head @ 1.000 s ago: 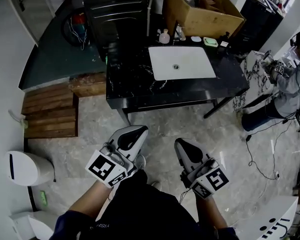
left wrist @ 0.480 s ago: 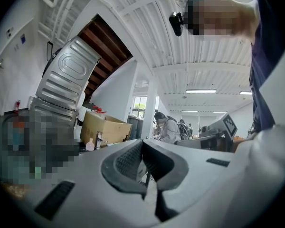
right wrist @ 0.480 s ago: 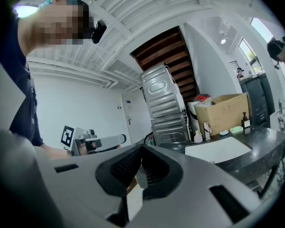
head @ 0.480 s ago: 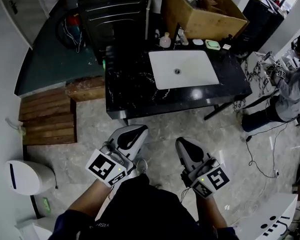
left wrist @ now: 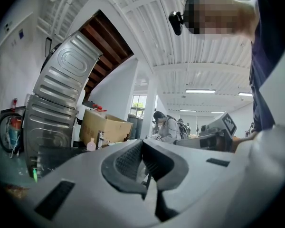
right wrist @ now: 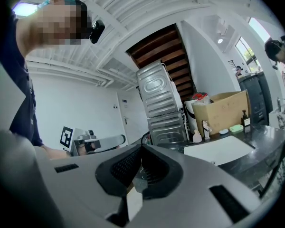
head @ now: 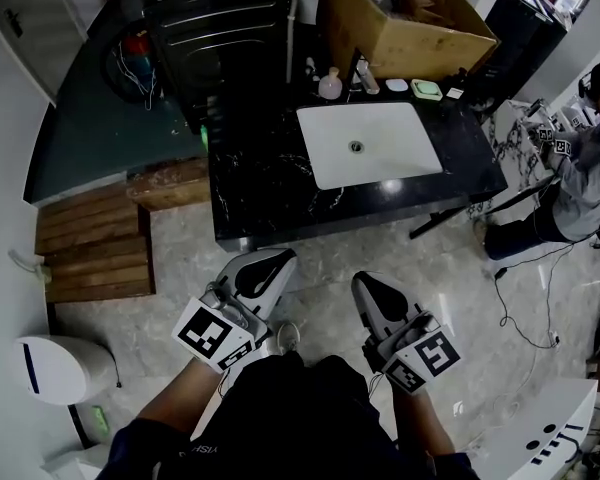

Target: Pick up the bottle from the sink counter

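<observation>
A small pink bottle [head: 329, 85] stands at the back edge of the black marble counter [head: 260, 183], left of the faucet [head: 365, 75] and behind the white sink [head: 368, 143]. A dark pump bottle [head: 454, 72] stands at the back right. Both grippers are held low over the floor, well short of the counter. My left gripper [head: 270, 260] is shut and empty, and so is my right gripper [head: 365, 284]. The pink bottle [left wrist: 90, 145] shows far off in the left gripper view. In the right gripper view it [right wrist: 196, 137] stands beside the faucet.
A large cardboard box [head: 405, 13] sits behind the counter, with a ribbed metal appliance [head: 225, 18] to its left. Wooden steps [head: 95, 243] and a white bin [head: 55, 368] lie at the left. A seated person [head: 590, 168] and floor cables [head: 525, 308] are at the right.
The counter has drawn nearer in the head view as the person steps toward it. Both grippers keep their pose, side by side and shut.
</observation>
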`<state>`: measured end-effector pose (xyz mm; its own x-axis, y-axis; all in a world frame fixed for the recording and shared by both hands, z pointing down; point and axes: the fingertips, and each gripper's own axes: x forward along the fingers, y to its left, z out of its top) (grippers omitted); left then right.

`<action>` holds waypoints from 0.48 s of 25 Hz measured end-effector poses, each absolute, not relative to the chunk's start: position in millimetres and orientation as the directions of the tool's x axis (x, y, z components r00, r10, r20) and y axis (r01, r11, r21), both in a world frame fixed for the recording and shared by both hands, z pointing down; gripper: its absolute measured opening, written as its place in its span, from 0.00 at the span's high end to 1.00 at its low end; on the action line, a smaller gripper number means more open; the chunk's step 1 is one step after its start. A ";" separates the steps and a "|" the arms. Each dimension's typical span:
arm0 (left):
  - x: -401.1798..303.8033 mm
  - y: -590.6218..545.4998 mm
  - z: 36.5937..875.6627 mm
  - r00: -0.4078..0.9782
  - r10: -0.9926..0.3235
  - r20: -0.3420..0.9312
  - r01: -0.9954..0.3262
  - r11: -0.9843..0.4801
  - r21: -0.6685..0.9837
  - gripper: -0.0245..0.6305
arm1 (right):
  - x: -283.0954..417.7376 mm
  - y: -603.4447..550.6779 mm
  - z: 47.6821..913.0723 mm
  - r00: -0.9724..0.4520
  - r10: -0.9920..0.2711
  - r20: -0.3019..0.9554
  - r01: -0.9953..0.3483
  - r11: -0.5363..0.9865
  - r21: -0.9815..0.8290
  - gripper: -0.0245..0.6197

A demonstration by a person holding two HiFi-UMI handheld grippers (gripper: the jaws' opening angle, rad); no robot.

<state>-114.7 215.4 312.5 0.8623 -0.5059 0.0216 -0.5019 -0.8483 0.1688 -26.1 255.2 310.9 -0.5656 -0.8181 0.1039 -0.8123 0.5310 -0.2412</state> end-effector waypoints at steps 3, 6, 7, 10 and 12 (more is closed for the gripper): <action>-117.0 205.6 312.9 0.864 -0.504 0.020 -0.500 -0.849 0.171 0.95 | -28.7 244.8 309.8 -0.563 -0.820 0.107 -0.814 0.528 -0.241 0.93; -118.6 196.3 311.8 0.863 -0.505 0.018 -0.500 -0.849 0.172 0.95 | -29.2 235.4 308.1 -0.559 -0.823 0.102 -0.816 0.524 -0.242 0.93; -118.7 193.4 312.0 0.863 -0.505 0.018 -0.501 -0.849 0.171 0.95 | -28.9 232.6 308.6 -0.558 -0.824 0.102 -0.817 0.523 -0.243 0.93; -118.6 185.4 314.1 0.861 -0.508 0.021 -0.503 -0.847 0.168 0.95 | -27.6 224.5 311.1 -0.557 -0.824 0.102 -0.817 0.522 -0.244 0.93; -117.5 180.0 315.0 0.860 -0.510 0.023 -0.506 -0.846 0.167 0.95 | -25.9 218.7 312.4 -0.558 -0.824 0.101 -0.816 0.523 -0.246 0.93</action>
